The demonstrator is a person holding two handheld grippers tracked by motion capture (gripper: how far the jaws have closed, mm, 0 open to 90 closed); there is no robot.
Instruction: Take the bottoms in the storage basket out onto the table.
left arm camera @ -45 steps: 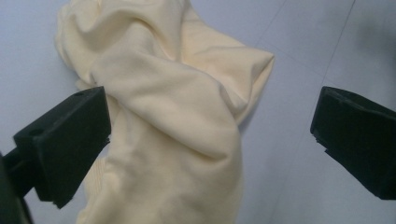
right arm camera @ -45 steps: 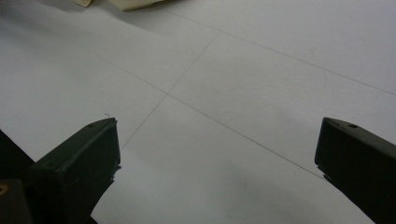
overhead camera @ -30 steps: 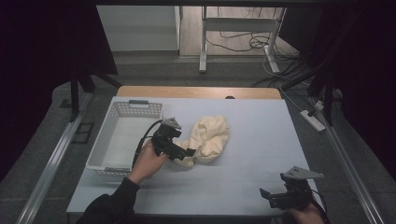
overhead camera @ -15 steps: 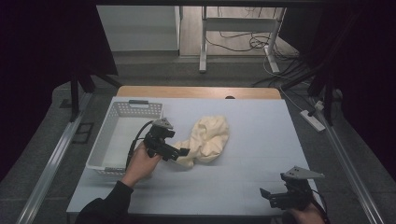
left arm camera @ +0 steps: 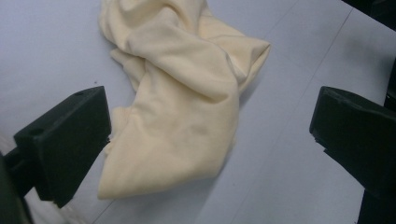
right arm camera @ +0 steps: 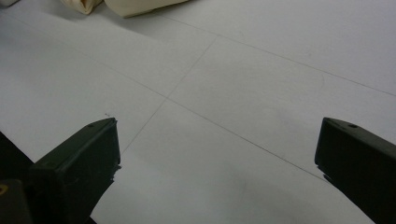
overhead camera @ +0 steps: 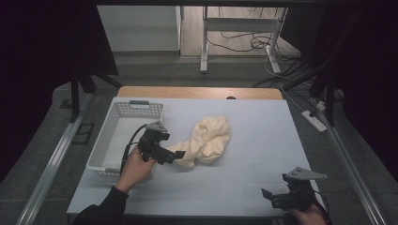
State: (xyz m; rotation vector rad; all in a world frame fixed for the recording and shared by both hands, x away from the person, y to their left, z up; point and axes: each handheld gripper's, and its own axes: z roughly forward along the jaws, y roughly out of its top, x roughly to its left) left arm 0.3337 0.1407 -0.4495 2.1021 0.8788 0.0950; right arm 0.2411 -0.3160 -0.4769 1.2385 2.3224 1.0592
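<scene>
Two grippers work over a pale grey worktop [overhead camera: 263, 140]. The left gripper [overhead camera: 174, 156], held in the person's left hand [overhead camera: 133, 165], sits near the worktop's left edge beside a white slatted basket [overhead camera: 112, 136], its jaws spread wide. In the left gripper view the jaws flank the near end of a crumpled cream cloth [left arm camera: 182, 98], though whether either jaw touches the fabric cannot be told. The cloth [overhead camera: 206, 140] lies around the middle of the worktop, its upper folds cut off at the top of the left gripper view. The right gripper [overhead camera: 272, 198] hangs at the near right corner, jaws likewise wide apart over bare surface; its hand [overhead camera: 307, 218] is mostly cut off by the picture's bottom edge. The right gripper view catches a sliver of cloth [right arm camera: 135, 5] at its top edge.
</scene>
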